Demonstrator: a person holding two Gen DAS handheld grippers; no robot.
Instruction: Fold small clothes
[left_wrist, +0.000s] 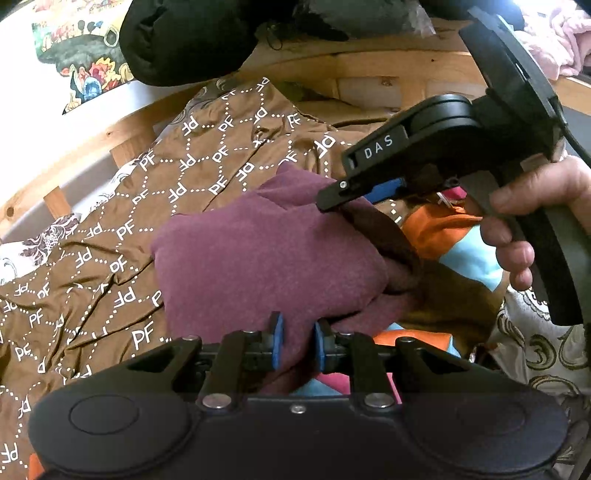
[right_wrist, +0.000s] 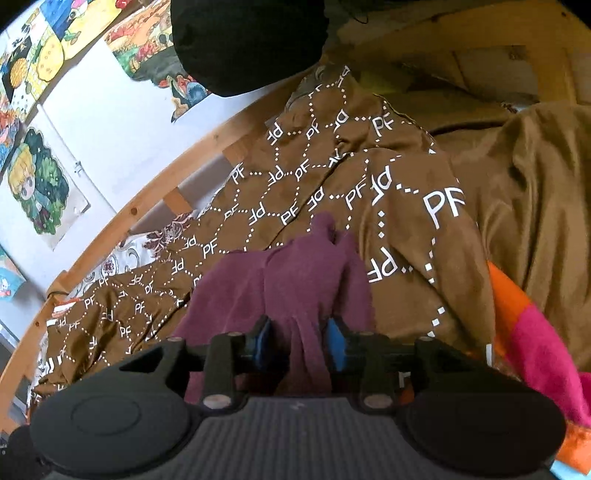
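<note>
Maroon knit fills the middle of both views: a small maroon garment (left_wrist: 266, 258) lies bunched on a brown cloth printed with white "PF" letters (left_wrist: 110, 236), and both tools have hold of it. Down at the near edge, the left gripper (left_wrist: 298, 345) pinches a fold of the maroon fabric between its blue pads (left_wrist: 277, 341), jaws drawn in narrow around the cloth. Over on the far right corner of the garment, the right gripper (left_wrist: 364, 194) comes in from the side, its black fingers closed on that edge, a hand (left_wrist: 532, 221) wrapped round the handle. From the right wrist camera, the same garment (right_wrist: 295, 280) rises in a gathered ridge straight between that tool's fingers (right_wrist: 299, 341), clamped tight by the blue pads (right_wrist: 338, 343). Beneath the brown cloth peeks a bright blanket in orange, pink and light blue (right_wrist: 535, 332). A wooden bed rail (left_wrist: 92, 147) curves behind, with a black bundle (left_wrist: 192, 40) hanging above and cartoon pictures (right_wrist: 40, 184) on the white wall.
</note>
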